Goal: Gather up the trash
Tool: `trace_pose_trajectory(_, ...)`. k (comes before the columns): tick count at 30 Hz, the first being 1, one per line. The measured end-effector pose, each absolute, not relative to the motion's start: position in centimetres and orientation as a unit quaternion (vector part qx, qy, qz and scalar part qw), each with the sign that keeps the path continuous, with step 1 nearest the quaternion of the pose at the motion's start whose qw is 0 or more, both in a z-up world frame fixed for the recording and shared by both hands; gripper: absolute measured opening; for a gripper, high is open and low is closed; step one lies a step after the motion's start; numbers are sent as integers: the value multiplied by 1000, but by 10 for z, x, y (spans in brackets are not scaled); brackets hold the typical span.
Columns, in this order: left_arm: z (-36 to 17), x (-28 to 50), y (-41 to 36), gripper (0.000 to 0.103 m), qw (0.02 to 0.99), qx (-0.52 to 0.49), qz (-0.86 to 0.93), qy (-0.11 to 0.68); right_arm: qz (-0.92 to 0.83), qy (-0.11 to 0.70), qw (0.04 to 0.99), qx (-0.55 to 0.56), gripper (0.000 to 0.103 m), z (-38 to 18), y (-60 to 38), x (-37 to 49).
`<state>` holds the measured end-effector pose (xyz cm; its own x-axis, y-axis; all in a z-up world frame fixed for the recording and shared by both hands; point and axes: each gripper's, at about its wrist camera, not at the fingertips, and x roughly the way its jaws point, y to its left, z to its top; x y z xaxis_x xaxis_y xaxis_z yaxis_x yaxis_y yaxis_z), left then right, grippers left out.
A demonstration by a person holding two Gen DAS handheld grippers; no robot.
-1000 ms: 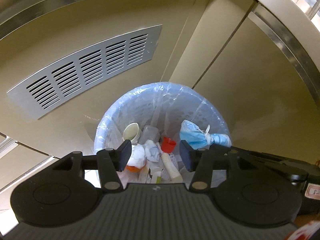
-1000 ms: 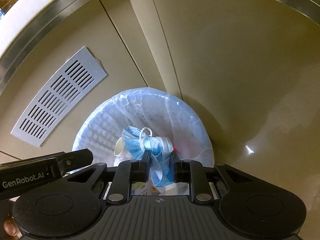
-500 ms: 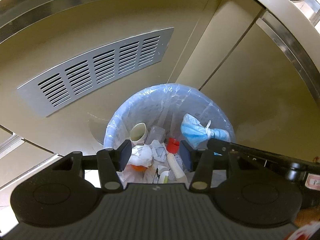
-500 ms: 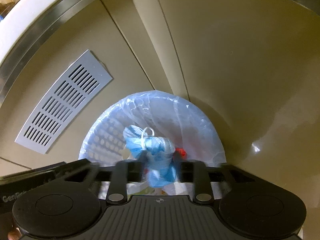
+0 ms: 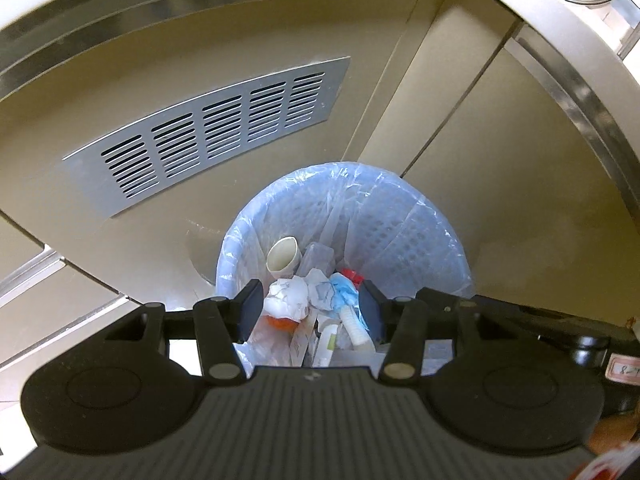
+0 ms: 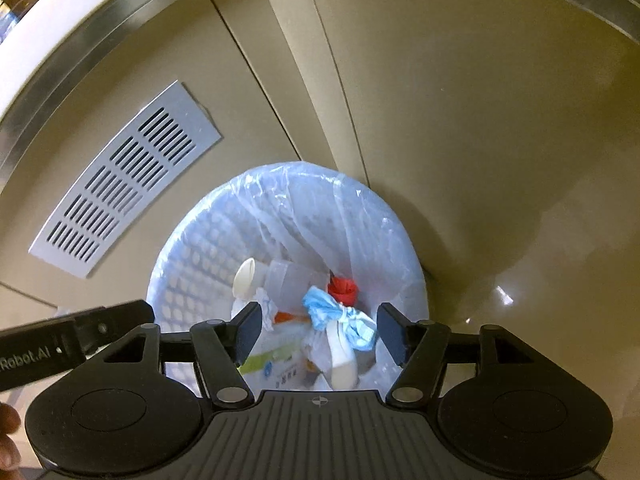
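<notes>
A round perforated trash bin lined with a clear plastic bag stands on the floor by a beige wall. A crumpled blue face mask lies inside on top of the trash, among crumpled white paper, a paper cup, a red cap and a white tube. My right gripper is open and empty just above the bin. My left gripper is open and empty above the bin too.
A grey slotted vent panel is set in the beige wall behind the bin. Metal trim runs along the counter above. The left gripper's body shows at the left of the right wrist view.
My right gripper opened and let go of the blue face mask, which dropped into the bin. Both grippers shifted slightly over the bin.
</notes>
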<state>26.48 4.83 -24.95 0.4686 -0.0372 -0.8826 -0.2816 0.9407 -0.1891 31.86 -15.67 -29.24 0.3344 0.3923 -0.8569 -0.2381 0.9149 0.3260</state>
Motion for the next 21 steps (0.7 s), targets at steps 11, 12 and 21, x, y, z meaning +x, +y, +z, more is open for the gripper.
trace_pose_trajectory(11, -171, 217, 26, 48, 867, -133, 109, 467, 265, 509, 817, 58, 78, -220, -170, 280)
trace_pose_trajectory(12, -160, 211, 23, 48, 870, -130, 113, 462, 270, 504, 818, 57, 78, -211, -173, 277)
trace_pose_trajectory(21, -78, 166, -2, 57, 900, -94, 110, 411, 300, 450, 840, 43, 79, -123, -196, 236)
